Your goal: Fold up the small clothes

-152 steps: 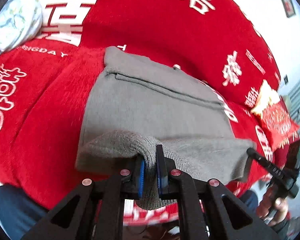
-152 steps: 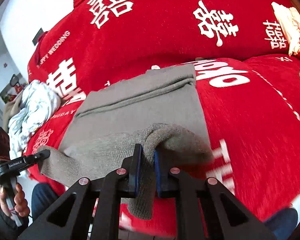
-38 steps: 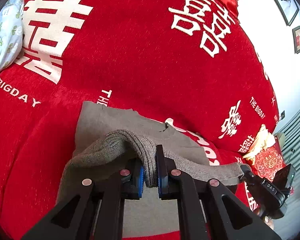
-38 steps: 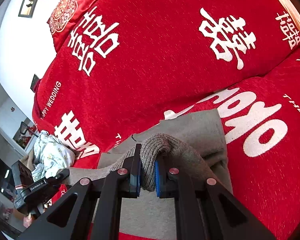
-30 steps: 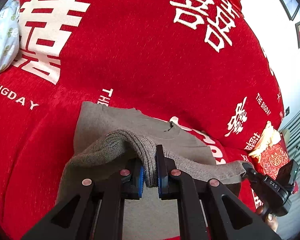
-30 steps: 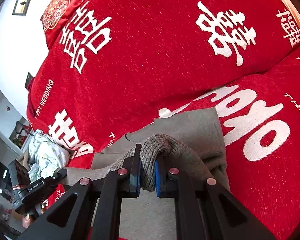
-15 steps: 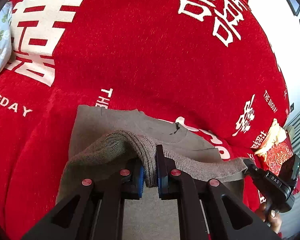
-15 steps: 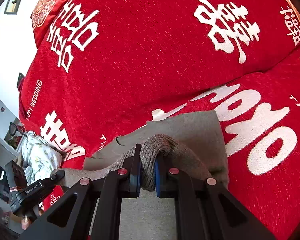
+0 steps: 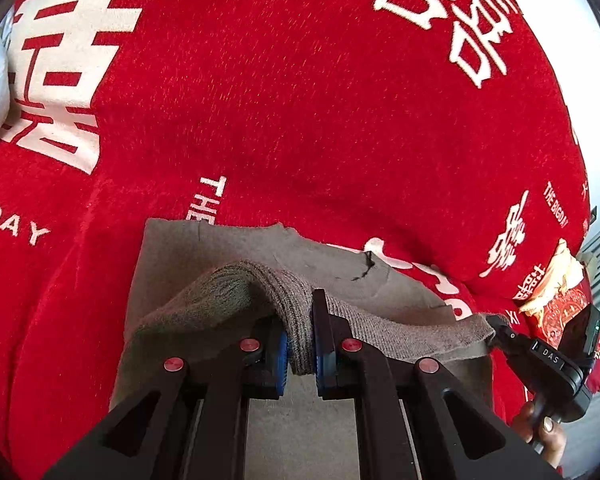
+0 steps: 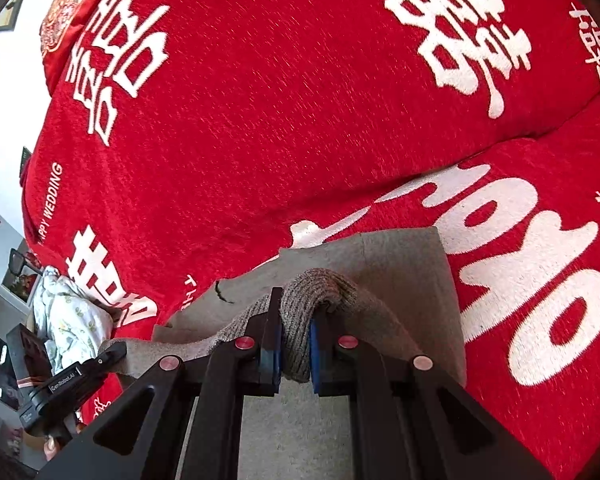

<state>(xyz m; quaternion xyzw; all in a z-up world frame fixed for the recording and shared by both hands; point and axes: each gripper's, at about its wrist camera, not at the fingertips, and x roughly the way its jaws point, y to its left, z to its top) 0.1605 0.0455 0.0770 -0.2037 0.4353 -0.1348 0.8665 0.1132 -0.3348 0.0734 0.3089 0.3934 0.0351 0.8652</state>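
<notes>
A grey knit garment (image 9: pixel 228 248) lies flat on a red sofa cover. Its ribbed near edge is lifted and stretched between both grippers. My left gripper (image 9: pixel 300 340) is shut on the ribbed edge at its left end. My right gripper (image 10: pixel 294 340) is shut on the same edge at its right end; the garment (image 10: pixel 400 256) spreads beyond it. The right gripper also shows in the left wrist view (image 9: pixel 500 330) and the left gripper in the right wrist view (image 10: pixel 116 350). The lifted edge hangs over the flat lower layer, short of its far edge.
The red sofa cover (image 9: pixel 300 100) with white lettering rises as a backrest behind the garment. A pale floral cloth bundle (image 10: pixel 68 320) lies at the left. A red and gold cushion (image 9: pixel 560 304) sits at the right.
Both grippers have carried the ribbed edge forward over the flat garment, toward the backrest. The far edge of the garment now lies closer to the fingertips. Both stay shut.
</notes>
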